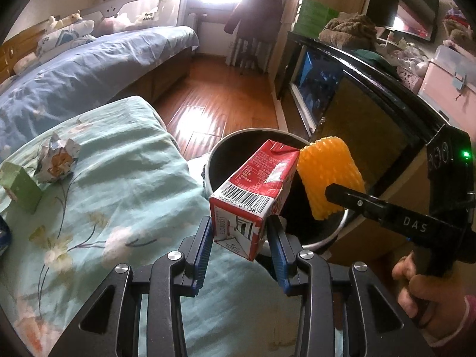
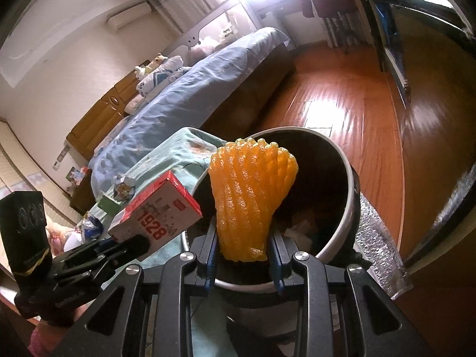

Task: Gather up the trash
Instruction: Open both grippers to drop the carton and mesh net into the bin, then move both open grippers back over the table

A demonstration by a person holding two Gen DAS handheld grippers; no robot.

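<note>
Over the bin's mouth, both pieces of trash hang ready to drop.

Left gripper [image 1: 240, 235] has its jaws pinching the red milk carton [image 1: 253, 190] at the near rim of the trash bin [image 1: 339, 232]; right gripper [image 2: 242, 255] has its jaws squeezing the orange foam fruit net [image 2: 253, 196] above the opening. Risk, as I judge it: the carton sits at the rim beside the bed [image 1: 119, 178], so an early release could tip it onto the covers. Crumpled wrapper [image 1: 56, 160] and green box [image 1: 20, 187] wait on the bed.

Both wrist views sit close over the bin [image 1: 226, 148] [image 2: 348, 175], facing the window. The left looks from the bedside, the right from farther right; both share carton [image 1: 253, 196] [image 2: 157, 208] and bed [image 1: 89, 68] [image 2: 190, 95].
</note>
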